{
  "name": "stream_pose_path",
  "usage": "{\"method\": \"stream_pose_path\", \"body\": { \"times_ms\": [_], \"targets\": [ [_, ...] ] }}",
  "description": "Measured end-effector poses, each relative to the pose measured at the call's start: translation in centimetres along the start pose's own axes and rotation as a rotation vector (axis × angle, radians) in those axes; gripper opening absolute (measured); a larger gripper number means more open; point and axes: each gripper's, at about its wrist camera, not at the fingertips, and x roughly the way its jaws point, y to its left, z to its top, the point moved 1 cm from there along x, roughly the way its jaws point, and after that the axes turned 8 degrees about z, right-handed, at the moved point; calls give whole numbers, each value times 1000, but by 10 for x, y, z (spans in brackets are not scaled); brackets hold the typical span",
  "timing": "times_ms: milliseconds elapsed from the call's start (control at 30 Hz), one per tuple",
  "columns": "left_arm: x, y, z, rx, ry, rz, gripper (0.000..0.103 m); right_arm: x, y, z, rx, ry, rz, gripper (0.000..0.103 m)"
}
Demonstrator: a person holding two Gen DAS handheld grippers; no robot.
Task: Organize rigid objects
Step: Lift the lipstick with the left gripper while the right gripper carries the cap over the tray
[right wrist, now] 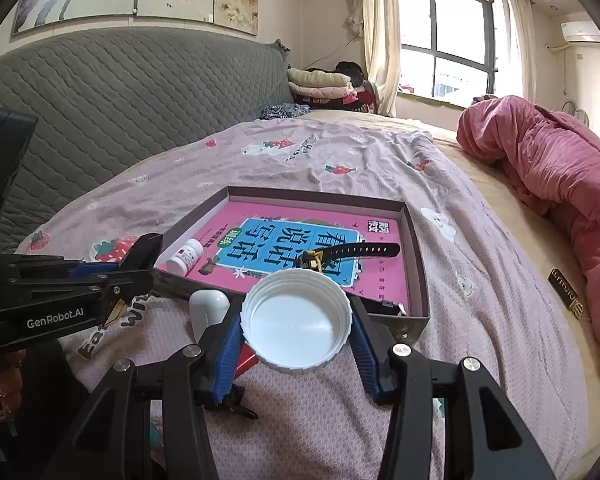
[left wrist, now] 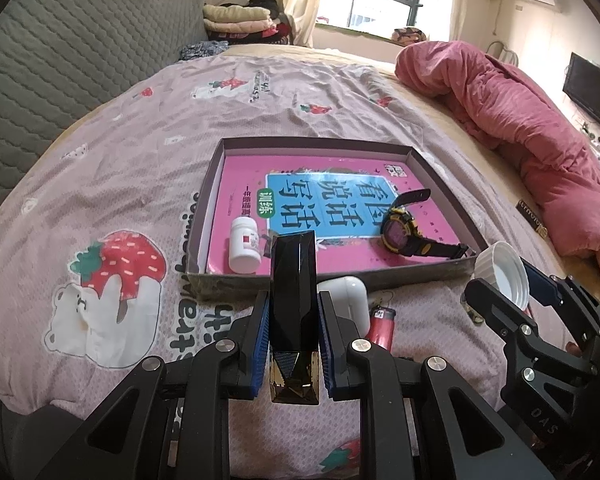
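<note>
The left gripper (left wrist: 293, 320) pinches a black faceted bottle (left wrist: 293, 280) between its blue pads, gold end toward the camera, held over the bed just short of the near wall of the shallow box (left wrist: 236, 282). The right gripper (right wrist: 296, 336) clamps a white ribbed cap (right wrist: 296, 318) by its rim, hollow side facing the camera, also hovering just in front of the box's near edge.

Inside the box, on a pink book (left wrist: 340, 200) that lines its floor, lie a small white pill bottle (left wrist: 244, 250) at the near left and a black-and-yellow watch (left wrist: 404, 228) toward the right. On the strawberry-print bedspread (left wrist: 140, 168) in front of the box, a white earbud case (left wrist: 350, 296) and a red lighter (left wrist: 382, 326) lie close together and have yet to be collected.

Judging from this, the step in hand is carrying two items to the box at once. The next move calls for lifting each load over the near wall and setting it on bare book: the bottle between the pill bottle and the watch, the cap clear of the watch strap. The case and lighter would then remain.
</note>
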Motion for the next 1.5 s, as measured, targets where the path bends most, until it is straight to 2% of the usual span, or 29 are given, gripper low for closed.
{"method": "stream_pose_path", "body": {
  "times_ms": [700,1500],
  "targets": [
    [9,-19,29,2,-18,2,22,-5,-22,17,53,-93,-22,50],
    [38,-21,43,-7,5,13,22,16,-43,28,61,-120,-46,50]
  ]
}}
